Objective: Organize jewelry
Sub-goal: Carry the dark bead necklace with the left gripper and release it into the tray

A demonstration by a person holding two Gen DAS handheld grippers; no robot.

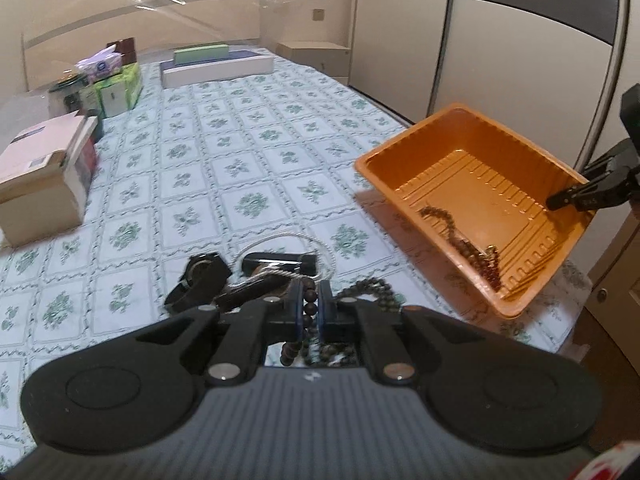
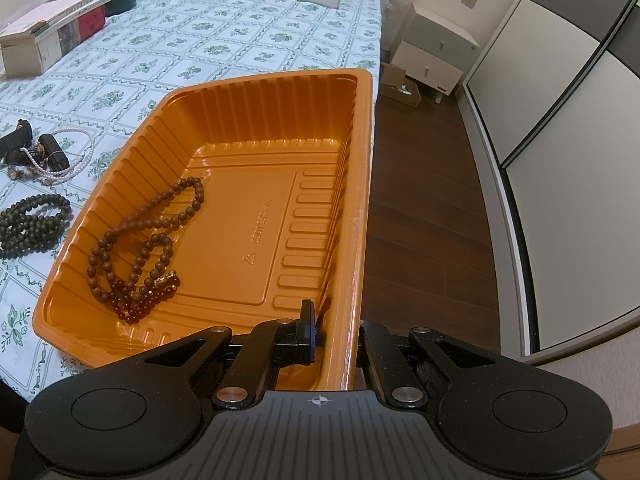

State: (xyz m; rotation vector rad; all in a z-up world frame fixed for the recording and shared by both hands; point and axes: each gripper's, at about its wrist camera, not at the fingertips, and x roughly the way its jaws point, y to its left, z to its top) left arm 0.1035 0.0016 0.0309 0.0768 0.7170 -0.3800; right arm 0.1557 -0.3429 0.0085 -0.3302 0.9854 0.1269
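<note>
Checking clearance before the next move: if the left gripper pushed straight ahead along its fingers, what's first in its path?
Probably the black watch pieces and white pearl strand just past the left gripper, which is shut on a dark bead strand. Depth is unclear.

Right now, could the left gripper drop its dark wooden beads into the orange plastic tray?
Probably yes. The left gripper is shut on the dark bead string, and the orange tray, tilted by the right gripper, faces it open with nothing between.
</note>
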